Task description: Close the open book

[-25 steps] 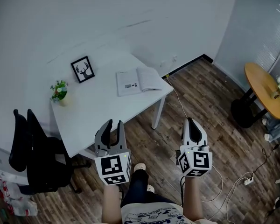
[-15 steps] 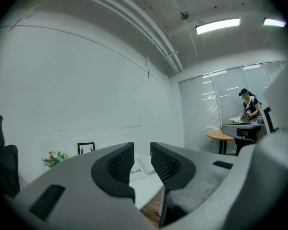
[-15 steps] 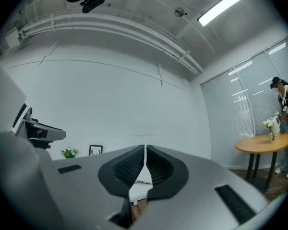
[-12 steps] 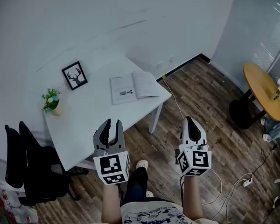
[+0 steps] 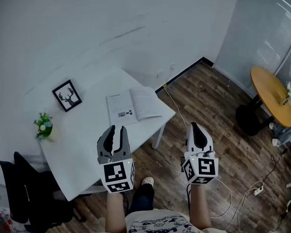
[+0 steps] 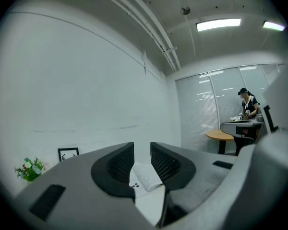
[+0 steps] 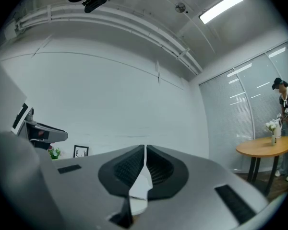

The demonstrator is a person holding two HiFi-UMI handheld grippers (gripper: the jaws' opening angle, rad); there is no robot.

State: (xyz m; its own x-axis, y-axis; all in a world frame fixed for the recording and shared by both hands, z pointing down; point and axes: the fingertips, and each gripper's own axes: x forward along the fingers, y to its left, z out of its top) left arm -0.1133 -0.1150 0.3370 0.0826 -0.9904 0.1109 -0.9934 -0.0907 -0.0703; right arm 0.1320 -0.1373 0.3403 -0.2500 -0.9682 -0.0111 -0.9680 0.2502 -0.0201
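Note:
The open book (image 5: 134, 106) lies flat, pages up, at the right end of the white table (image 5: 82, 140). Both grippers hang in the air on the near side of the table, short of the book. My left gripper (image 5: 113, 132) is over the table's front edge, open, nothing between its jaws. In the left gripper view the book (image 6: 143, 178) shows through the gap of that gripper (image 6: 142, 155). My right gripper (image 5: 196, 128) is over the wood floor right of the table, its jaws together. In the right gripper view that gripper (image 7: 145, 152) shows only a thin slit.
On the table stand a framed deer picture (image 5: 67, 95) and a small potted plant (image 5: 43, 125). A black chair (image 5: 24, 193) is at the left, a round wooden table (image 5: 271, 101) at the right. Cables (image 5: 242, 198) trail over the floor. A person (image 6: 247, 107) stands far right.
The table and the book have slid left and nearer in the head view as both grippers came toward them. Jaw openings look the same.

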